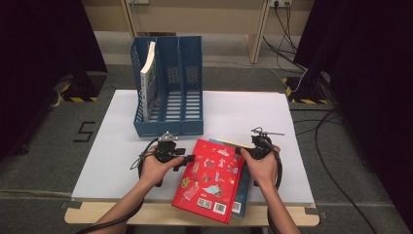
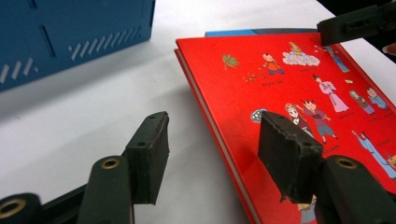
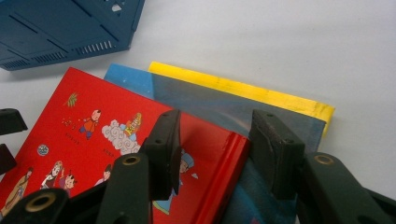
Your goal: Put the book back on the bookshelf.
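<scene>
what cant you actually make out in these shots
- Blue book: its cover is mostly under the red book in all three views.
- Yellow book: just an edge strip shows, right gripper view.
- Barcode labels on the red book: too small to read, high view.
- Book in the blue file rack: title hidden, seen edge-on, high view.
- Left gripper: whether its fingers touch the red cover is unclear.

red picture book (image 1: 210,179) flat atop a blue book (image 3: 219,105), askew at the table's near edge
</scene>
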The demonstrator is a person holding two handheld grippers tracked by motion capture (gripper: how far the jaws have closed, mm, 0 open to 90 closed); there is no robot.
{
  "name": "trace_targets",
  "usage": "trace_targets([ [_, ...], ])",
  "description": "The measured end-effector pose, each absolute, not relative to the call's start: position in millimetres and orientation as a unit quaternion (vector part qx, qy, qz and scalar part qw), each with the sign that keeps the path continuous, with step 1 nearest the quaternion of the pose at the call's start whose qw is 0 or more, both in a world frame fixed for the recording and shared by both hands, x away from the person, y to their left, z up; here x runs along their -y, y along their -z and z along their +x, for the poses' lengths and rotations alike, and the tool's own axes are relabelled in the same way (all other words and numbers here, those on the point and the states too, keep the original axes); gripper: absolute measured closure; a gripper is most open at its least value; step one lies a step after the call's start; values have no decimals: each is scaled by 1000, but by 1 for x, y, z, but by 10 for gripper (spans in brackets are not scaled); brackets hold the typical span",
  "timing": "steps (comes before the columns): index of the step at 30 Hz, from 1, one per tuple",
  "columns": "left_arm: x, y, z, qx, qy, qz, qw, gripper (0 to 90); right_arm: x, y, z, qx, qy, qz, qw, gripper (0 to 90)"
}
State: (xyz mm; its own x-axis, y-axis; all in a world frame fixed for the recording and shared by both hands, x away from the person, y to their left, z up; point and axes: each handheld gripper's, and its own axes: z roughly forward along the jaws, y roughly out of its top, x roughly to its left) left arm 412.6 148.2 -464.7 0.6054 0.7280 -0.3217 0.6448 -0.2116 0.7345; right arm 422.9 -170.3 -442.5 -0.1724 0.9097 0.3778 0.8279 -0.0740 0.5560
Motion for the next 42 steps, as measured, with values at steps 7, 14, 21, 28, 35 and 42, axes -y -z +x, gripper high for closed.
trace_targets([
  [7,-151,466,405,-435,-56,779,448,451,162,442,425,-694,-352,626,49,540],
  [14,-149,465,401,-421,-73,789,441,510,167,442,431,-682,-362,635,23,531],
  [21,-147,465,400,-417,-79,795,434,537,170,442,434,-677,-368,637,13,516],
  [28,-146,465,400,-413,-84,799,429,542,169,444,435,-677,-379,631,-16,509],
  [35,-145,465,398,-410,-89,801,427,552,170,443,434,-678,-376,631,-26,513],
  [42,-144,466,397,-410,-94,801,427,564,169,442,434,-679,-370,633,-38,504],
])
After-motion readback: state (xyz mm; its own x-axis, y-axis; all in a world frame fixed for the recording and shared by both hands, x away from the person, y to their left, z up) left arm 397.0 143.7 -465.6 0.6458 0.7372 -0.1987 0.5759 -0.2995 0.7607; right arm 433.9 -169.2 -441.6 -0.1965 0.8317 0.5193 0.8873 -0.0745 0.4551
